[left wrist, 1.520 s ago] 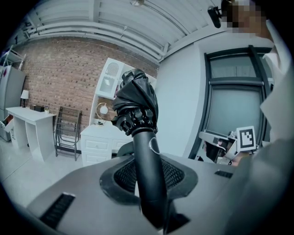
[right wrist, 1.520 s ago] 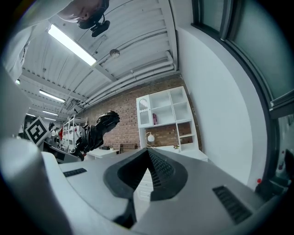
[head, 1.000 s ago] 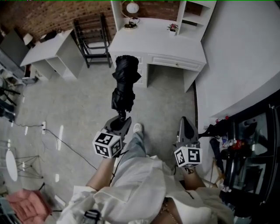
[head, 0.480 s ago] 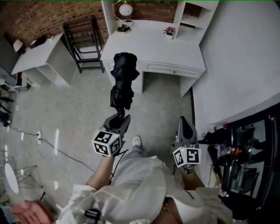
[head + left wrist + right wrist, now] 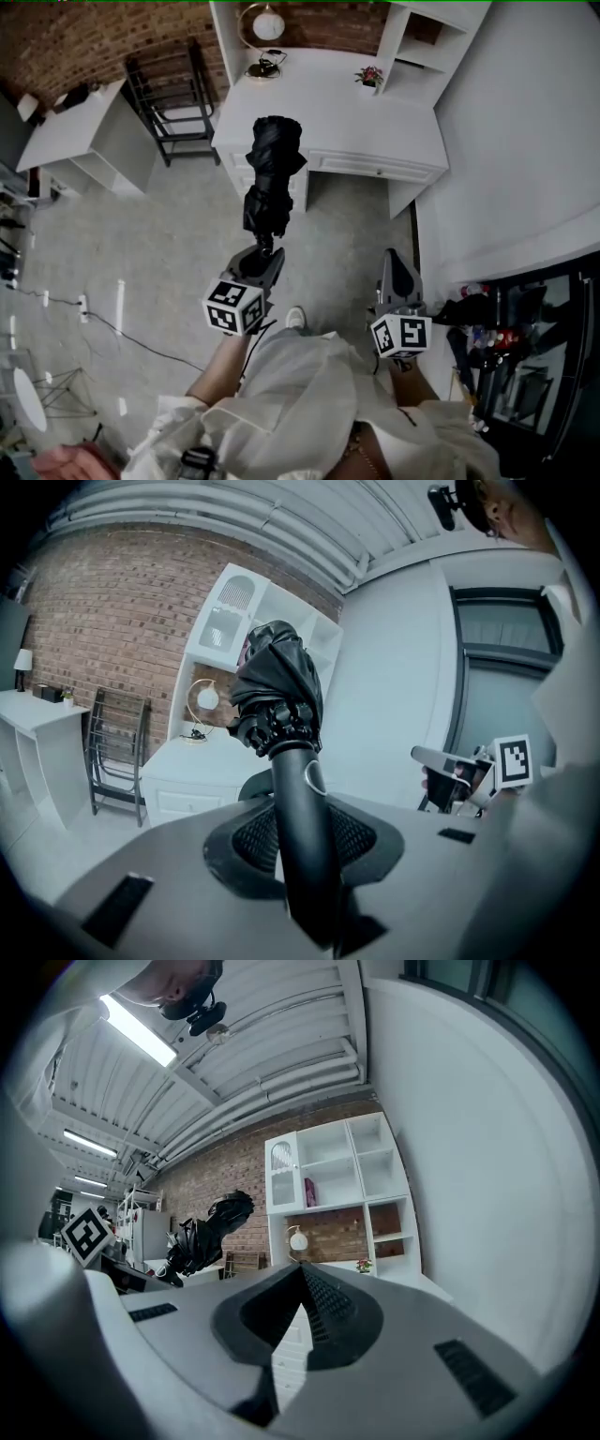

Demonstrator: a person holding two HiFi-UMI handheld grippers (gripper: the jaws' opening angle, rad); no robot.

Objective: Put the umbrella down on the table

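Globe lamp (image 5: pixel 267 26), potted flowers (image 5: pixel 371 75); black rack (image 5: pixel 176 105), perhaps a chair.

I see open floor (image 5: pixel 178 244) ahead up to the desk (image 5: pixel 328 117). Its front is bare. A lamp (image 5: pixel 261 42) and plant (image 5: pixel 369 77) crowd the back, a rack (image 5: pixel 173 94) stands left, and a wall (image 5: pixel 525 122) hems my right.

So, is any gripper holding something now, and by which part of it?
The left gripper is clamped on the folded black umbrella by its handle, canopy end pointing away. The right gripper holds nothing.
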